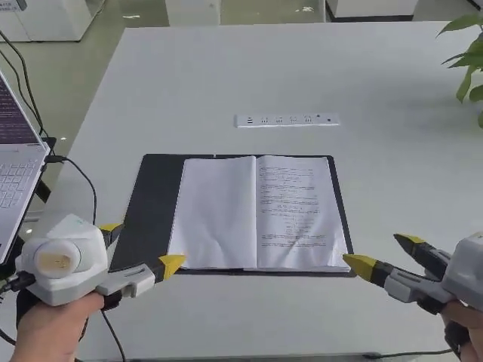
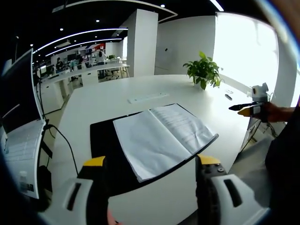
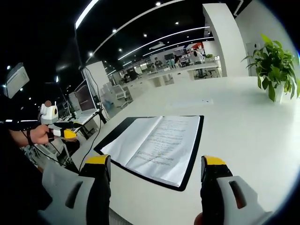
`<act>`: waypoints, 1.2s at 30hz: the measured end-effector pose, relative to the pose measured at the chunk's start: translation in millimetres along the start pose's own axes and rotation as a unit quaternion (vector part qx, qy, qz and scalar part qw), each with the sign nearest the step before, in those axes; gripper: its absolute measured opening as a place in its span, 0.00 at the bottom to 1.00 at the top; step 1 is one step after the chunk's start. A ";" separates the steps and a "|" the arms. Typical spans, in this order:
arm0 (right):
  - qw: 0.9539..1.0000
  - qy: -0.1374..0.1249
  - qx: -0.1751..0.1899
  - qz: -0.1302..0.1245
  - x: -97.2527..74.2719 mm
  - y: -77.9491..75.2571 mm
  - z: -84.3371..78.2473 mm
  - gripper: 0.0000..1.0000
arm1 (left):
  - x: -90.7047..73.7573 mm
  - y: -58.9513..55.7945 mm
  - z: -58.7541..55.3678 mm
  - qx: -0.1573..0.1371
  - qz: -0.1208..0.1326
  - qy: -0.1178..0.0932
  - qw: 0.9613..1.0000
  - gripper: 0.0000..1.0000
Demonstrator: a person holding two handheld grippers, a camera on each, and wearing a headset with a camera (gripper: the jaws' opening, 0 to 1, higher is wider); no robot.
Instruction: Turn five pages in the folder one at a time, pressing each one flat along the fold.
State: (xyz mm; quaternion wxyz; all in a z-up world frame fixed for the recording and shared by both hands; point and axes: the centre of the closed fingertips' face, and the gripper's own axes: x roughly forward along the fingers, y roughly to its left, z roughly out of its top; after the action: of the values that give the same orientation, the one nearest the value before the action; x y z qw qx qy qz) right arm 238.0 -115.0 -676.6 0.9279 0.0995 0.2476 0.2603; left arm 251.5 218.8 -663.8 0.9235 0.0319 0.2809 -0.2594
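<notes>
The white bench (image 1: 226,68) spreads out ahead of you, and the black folder (image 1: 155,211) lies open and flat on it, square to you and near the front edge. Its left cover is partly bare. A blank left page (image 1: 215,211) and a printed right page (image 1: 294,211) rest flat on either side of the fold.

A laptop (image 1: 15,173) sits open at the bench's left edge, and a potted plant (image 1: 468,60) stands at the far right.

You hold the left gripper (image 1: 141,245) by the folder's near left corner. Its yellow-tipped jaws are spread wide, with nothing between them. In the right gripper view it sits off to the side, apart from the folder.

You hold the right gripper (image 1: 385,252) by the near right corner. Its jaws are also wide apart and hold nothing, and in the left gripper view it too is apart from the folder. In each gripper's own view the open folder lies ahead between the two jaws.

A white power strip (image 1: 287,119) lies beyond the folder, parallel to its far edge and apart from it. A black cable (image 1: 83,181) runs from beside the laptop down towards your left hand (image 1: 53,328).
</notes>
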 end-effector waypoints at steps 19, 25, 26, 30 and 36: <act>1.000 0.008 0.009 0.006 -7.3 4.8 -11.0 0.74 | 31.2 -44.7 -3.9 0.020 -0.045 0.026 0.998 0.76; 1.000 0.001 0.024 0.005 -14.4 -0.1 -13.2 0.75 | 50.7 -61.5 0.5 0.039 -0.064 0.041 0.996 0.75; 1.000 0.002 0.025 0.004 -15.3 -0.7 -14.0 0.74 | 53.3 -65.4 3.1 0.039 -0.068 0.041 0.996 0.75; 1.000 0.000 0.029 0.002 -18.9 -3.6 -16.8 0.74 | 63.7 -78.3 5.9 0.044 -0.082 0.046 0.995 0.75; 0.999 -0.006 0.043 -0.003 -26.0 -9.3 -20.2 0.74 | 79.6 -104.0 13.7 0.062 -0.119 0.048 0.990 0.74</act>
State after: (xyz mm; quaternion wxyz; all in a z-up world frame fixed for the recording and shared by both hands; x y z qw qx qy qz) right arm 212.4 -135.5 -686.2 0.9250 0.1404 0.2530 0.2462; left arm 263.0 89.5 -685.8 0.8677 0.0684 0.3102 -0.3823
